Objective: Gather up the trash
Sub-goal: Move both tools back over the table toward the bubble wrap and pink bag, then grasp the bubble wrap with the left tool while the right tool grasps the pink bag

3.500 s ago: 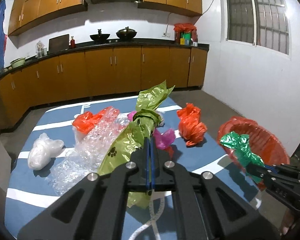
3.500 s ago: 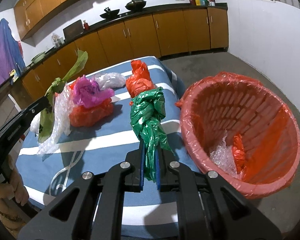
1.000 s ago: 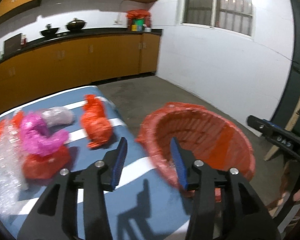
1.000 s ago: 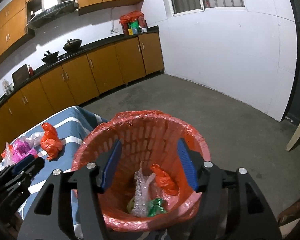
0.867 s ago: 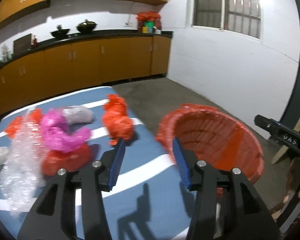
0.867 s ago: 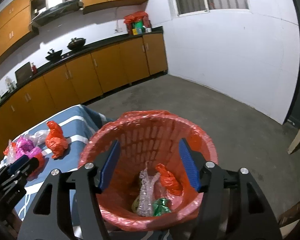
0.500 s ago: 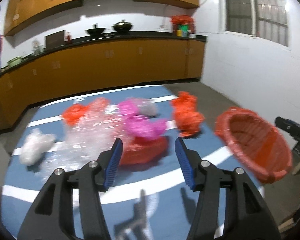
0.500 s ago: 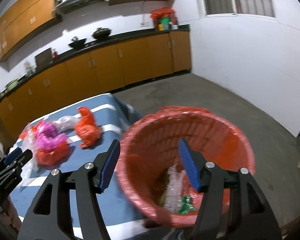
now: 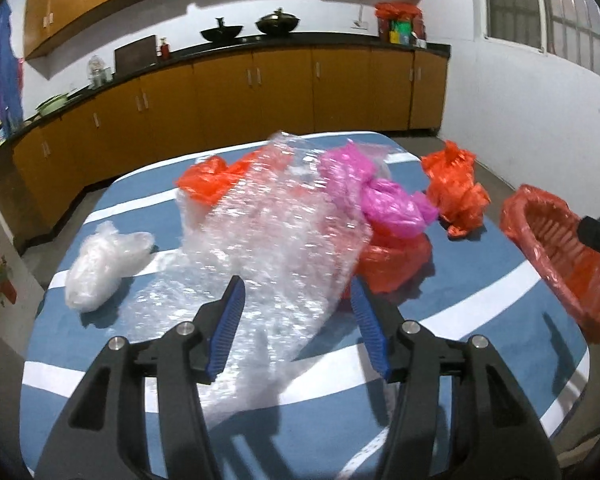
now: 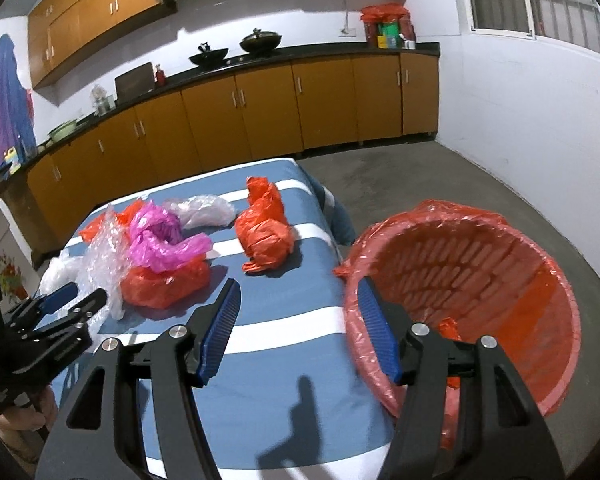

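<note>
My left gripper (image 9: pixel 296 284) is open and empty, low over the blue striped table (image 9: pixel 460 312). A crumpled bubble wrap sheet (image 9: pixel 276 232) lies just ahead and shows between its blue pads (image 9: pixel 226 328), which do not press on it. Behind it sit a pink bag (image 9: pixel 384 196) on a red bag (image 9: pixel 392 260), an orange-red bag (image 9: pixel 456 192) and a clear bag (image 9: pixel 104 256). My right gripper (image 10: pixel 299 286) is open and empty over the table's right edge, beside the red-lined basket (image 10: pixel 472 296). The orange-red bag (image 10: pixel 264 232) lies ahead of it.
The basket (image 9: pixel 560 248) stands off the table's right side on the concrete floor. The left gripper (image 10: pixel 76 300), held by a hand (image 10: pixel 20 420), shows at the right wrist view's left edge. Brown cabinets (image 10: pixel 260 120) line the back wall.
Earlier each gripper was shut on a green bag; both are now open and empty. Over the last second both swung left, from over the basket back toward the trash on the table.
</note>
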Tool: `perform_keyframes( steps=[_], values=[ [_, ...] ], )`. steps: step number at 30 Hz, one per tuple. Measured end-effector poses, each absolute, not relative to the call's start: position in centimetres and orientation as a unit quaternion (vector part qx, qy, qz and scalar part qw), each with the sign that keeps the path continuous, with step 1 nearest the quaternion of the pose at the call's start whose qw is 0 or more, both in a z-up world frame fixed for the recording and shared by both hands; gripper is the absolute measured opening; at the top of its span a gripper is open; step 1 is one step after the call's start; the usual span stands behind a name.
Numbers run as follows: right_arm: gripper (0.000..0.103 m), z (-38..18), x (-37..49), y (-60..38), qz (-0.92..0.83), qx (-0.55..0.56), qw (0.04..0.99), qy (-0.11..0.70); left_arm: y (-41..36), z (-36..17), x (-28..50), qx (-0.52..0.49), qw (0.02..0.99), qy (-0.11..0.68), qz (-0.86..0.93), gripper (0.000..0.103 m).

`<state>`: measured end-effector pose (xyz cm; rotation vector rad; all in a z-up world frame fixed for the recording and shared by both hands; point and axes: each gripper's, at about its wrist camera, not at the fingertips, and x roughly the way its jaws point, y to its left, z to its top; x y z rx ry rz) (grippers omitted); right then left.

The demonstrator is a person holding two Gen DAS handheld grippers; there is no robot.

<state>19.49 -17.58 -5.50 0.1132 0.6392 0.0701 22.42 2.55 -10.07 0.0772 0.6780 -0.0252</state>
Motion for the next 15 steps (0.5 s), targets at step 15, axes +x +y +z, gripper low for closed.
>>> perform_keyframes(
  steps=[15],
  values=[
    [0.061, -6.0, 19.6, -16.5, 0.051, 0.054, 0.943, 0.325, 3.9, -12.1, 24.6, -0.014, 0.923, 0.385, -0.017, 0.017]
  ],
)
